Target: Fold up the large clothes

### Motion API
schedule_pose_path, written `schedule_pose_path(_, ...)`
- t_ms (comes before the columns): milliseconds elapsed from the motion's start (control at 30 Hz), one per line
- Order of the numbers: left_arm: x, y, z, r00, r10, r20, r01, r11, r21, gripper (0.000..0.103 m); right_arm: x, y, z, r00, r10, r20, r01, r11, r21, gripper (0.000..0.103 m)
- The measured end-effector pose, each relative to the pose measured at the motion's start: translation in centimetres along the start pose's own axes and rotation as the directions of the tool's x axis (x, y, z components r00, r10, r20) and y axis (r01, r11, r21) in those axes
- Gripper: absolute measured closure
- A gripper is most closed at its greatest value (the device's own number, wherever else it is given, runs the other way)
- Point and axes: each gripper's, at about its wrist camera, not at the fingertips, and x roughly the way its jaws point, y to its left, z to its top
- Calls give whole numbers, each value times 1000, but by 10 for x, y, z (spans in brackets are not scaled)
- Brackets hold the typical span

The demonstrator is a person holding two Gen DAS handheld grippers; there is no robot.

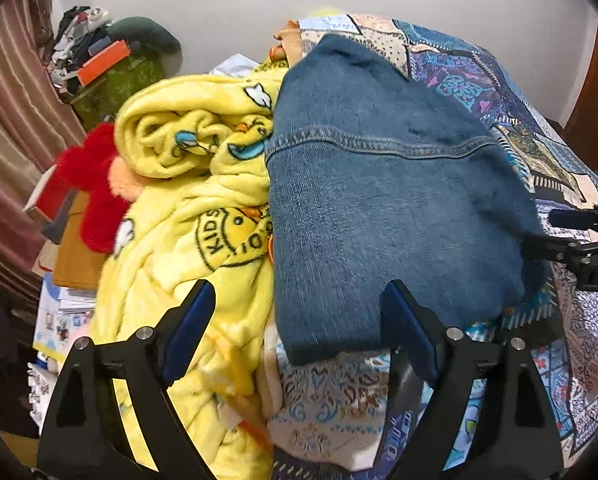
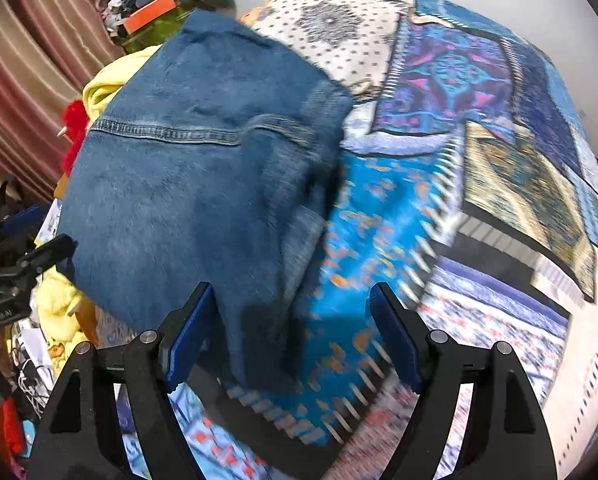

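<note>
A folded blue denim garment (image 1: 383,200) lies on the patterned patchwork bedspread (image 1: 499,92). It also shows in the right wrist view (image 2: 195,184), with its near edge reaching down between my fingers. My left gripper (image 1: 299,320) is open and empty, just in front of the denim's near edge. My right gripper (image 2: 291,320) is open and empty, above the denim's near right corner and the bedspread (image 2: 479,120). The right gripper also shows at the right edge of the left wrist view (image 1: 579,240). The left gripper shows at the left edge of the right wrist view (image 2: 19,276).
A yellow duck-print fleece blanket (image 1: 187,208) is bunched to the left of the denim. A red plush item (image 1: 95,184), books and boxes (image 1: 71,248) lie beyond it. A cluttered pile (image 1: 99,56) and striped curtains (image 1: 11,120) stand at the far left.
</note>
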Motion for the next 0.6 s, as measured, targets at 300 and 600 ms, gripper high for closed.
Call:
schedule_pose_path(300,-132,-23,-3,970,-61,237,65,998,-10,17,-125,14,-17,977,14,214,0,998,-66,27)
schedule_pose_path(600,-298,-37,-34,824,-80,561,114,993,-25,15,-288,55,-64,806,133,577,-65,988,-137,27)
